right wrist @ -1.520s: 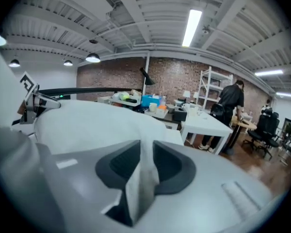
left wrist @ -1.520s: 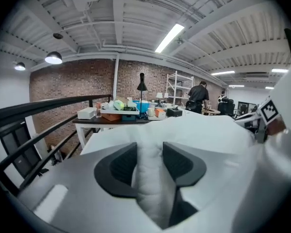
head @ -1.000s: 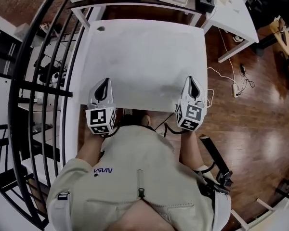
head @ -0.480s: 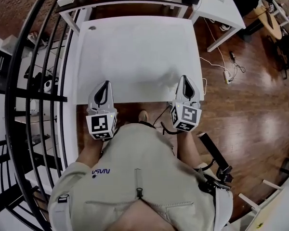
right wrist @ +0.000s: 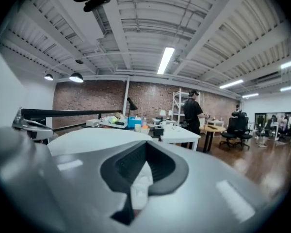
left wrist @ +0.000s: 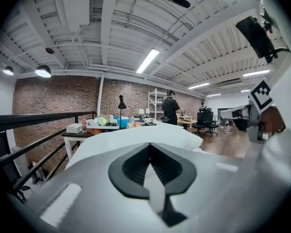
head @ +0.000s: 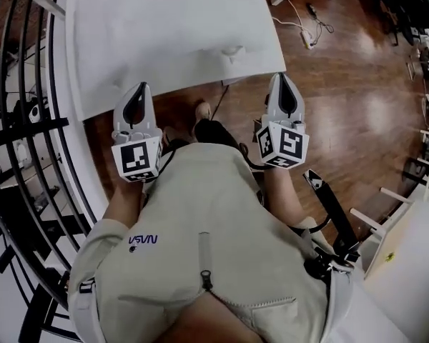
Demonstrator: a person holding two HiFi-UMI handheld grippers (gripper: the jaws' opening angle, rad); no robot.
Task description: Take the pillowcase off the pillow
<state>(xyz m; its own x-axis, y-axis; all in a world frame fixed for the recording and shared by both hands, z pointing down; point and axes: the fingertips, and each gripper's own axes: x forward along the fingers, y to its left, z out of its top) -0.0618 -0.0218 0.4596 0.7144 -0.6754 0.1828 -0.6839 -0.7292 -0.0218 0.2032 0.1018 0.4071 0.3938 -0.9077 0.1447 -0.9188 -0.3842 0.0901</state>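
The pillowcase [head: 164, 27] lies ahead, right of the railing [head: 25, 132].

place: loft office/lab | brick wall [left wrist: 53, 96] | office chairs [left wrist: 206, 118] | cluttered desks [left wrist: 105, 125]

White pillowcase [head: 164, 27], brown wood-grain floor [head: 357, 84] (railing [head: 28, 131] black, jacket [head: 214, 249] beige).

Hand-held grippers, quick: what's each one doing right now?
Left hand-held gripper: closed, pinching white pillowcase fabric.
Right hand-held gripper: closed, pinching the pillowcase too.
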